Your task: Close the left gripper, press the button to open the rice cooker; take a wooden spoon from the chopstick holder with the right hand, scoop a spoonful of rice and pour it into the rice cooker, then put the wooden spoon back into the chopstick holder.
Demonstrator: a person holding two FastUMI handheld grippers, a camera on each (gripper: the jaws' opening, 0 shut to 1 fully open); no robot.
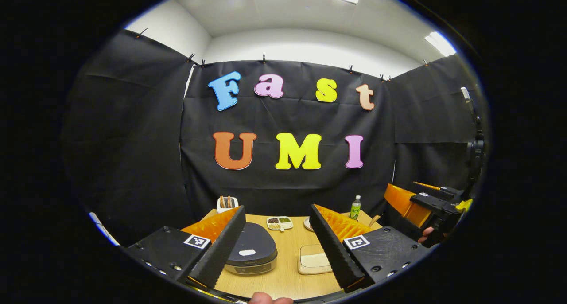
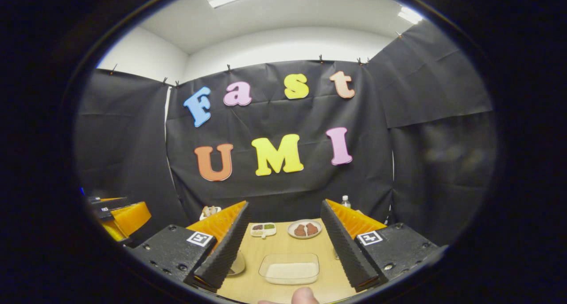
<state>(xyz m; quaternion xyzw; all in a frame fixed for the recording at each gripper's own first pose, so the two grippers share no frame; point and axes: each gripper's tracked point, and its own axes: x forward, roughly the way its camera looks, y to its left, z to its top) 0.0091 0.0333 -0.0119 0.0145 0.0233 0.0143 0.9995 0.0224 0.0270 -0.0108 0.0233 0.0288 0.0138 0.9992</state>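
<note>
Left claw's finger [image 1: 221,246] hides rice cooker's [image 1: 253,247] edge.

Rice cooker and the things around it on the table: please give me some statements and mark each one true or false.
1. The dark, rounded rice cooker has its lid closed. True.
2. The left claw is shut on the cooker's button. False: its fingers stand wide apart, above the table, touching nothing.
3. The clear rectangular container of white rice lies on the light wooden table between the right claw's fingers in the right gripper view. True.
4. The right claw holds a wooden spoon. False: it is open and empty.
5. The small green bottle lies on its side. False: it stands upright at the table's far edge.
</note>
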